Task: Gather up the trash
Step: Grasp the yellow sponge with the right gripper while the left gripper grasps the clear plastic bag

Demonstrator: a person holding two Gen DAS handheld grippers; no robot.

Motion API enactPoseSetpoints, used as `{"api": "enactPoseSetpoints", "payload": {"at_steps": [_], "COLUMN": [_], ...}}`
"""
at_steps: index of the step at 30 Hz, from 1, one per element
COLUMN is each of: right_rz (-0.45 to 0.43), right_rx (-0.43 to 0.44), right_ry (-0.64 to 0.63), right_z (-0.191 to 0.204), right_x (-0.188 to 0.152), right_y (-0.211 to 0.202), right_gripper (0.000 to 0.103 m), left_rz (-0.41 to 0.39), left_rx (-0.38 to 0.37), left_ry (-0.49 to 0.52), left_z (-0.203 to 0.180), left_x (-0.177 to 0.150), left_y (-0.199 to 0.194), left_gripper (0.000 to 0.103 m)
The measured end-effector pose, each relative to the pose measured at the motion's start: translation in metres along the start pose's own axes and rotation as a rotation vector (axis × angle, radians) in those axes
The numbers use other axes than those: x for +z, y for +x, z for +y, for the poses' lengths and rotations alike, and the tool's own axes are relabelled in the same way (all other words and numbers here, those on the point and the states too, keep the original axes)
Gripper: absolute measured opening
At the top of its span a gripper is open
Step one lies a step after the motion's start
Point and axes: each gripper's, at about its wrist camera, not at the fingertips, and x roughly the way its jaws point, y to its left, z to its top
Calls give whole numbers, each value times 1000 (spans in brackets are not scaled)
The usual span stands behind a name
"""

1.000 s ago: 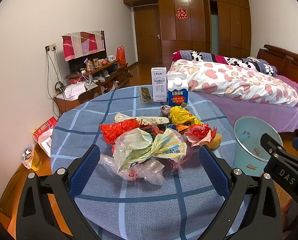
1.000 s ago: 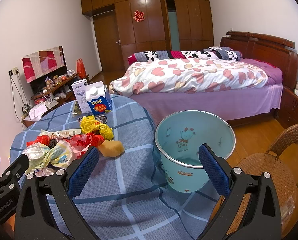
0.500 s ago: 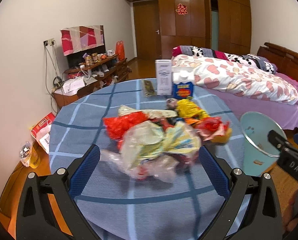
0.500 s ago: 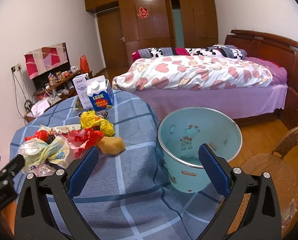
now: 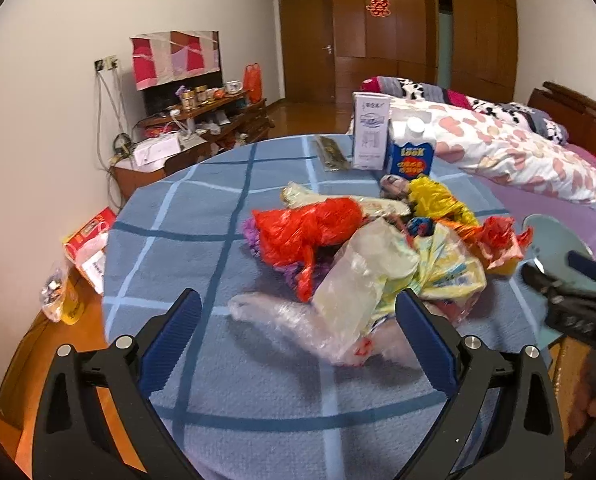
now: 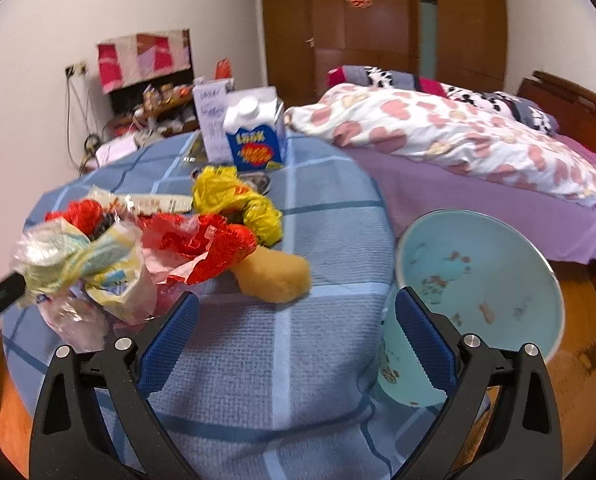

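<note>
A heap of trash lies on the round blue checked table (image 5: pixel 202 240): a red plastic bag (image 5: pixel 306 228), a clear bag (image 5: pixel 298 324), a yellow-printed wrapper (image 5: pixel 442 268) and a yellow bag (image 5: pixel 438 200). My left gripper (image 5: pixel 298 332) is open, its pads either side of the clear bag's near end, just short of it. My right gripper (image 6: pixel 296 332) is open and empty over the table's near edge, in front of a yellow sponge-like lump (image 6: pixel 276 276) and a crumpled red wrapper (image 6: pixel 202 248). A light blue trash bin (image 6: pixel 478 280) stands beside the table on the right.
Two cartons, a white one (image 5: pixel 370 136) and a blue one (image 5: pixel 410 156), stand at the table's far side. A bed (image 6: pixel 458 148) lies beyond the bin. A cluttered TV shelf (image 5: pixel 194 120) stands along the left wall. Bags (image 5: pixel 82 248) lie on the floor left of the table.
Both grippers have moved forward and closer to the table. The trash heap looms larger in the left view; the right view has swung left, the bin now at its right.
</note>
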Motion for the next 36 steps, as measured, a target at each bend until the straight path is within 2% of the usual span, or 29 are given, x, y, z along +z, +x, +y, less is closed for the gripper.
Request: {"api": "enactPoseSetpoints", "payload": {"at_steps": [3,5,7,8,9,10,11,12,16,22,26,30,36], "right_rz": [24,38,39,43,49,61,79,94,80,3,-43,-86,-83], "right_rx": [30,33,37,36,39,47,59,65,92,98,109,86,67], "right_ry": [-48,-81,-108,-123,-138,-147,-153,-150,-104,-46,-3,6,37], "right_z": [7,12,15,17,19,20,20,19,10,2,-5,-11,-24], "right_x": [6,10,11,12,12,12,11,11,9,15,16,21,20], "right_y": [16,27,33,37,40,43,47,51,46,13,-11,-26,-31], "right_gripper": [96,96,96,89,73,65,53,46,40,39,39,38,38], "left_rz": [1,18,45,57,69,77,80,78,52,22,-28,-81,-106], "left_rx": [-38,-60,-72,-84,-105,-125,-138,-141,-144,-157,-160,-124,-75], "left_ry": [12,26,35,32,25,20,19,23,22,13,13,23,5], "left_z": [-8,-14,-19,-20,-20,-21,-21,-22,-21,-21,-23,-25,-20], "left_x": [8,10,11,11,10,9,9,9,12,19,29,37,46], "left_y": [7,16,28,32,36,39,40,40,37,23,1,-18,-30], "left_gripper": [91,82,77,72,68,59,52,49,25,18,18,18,18]}}
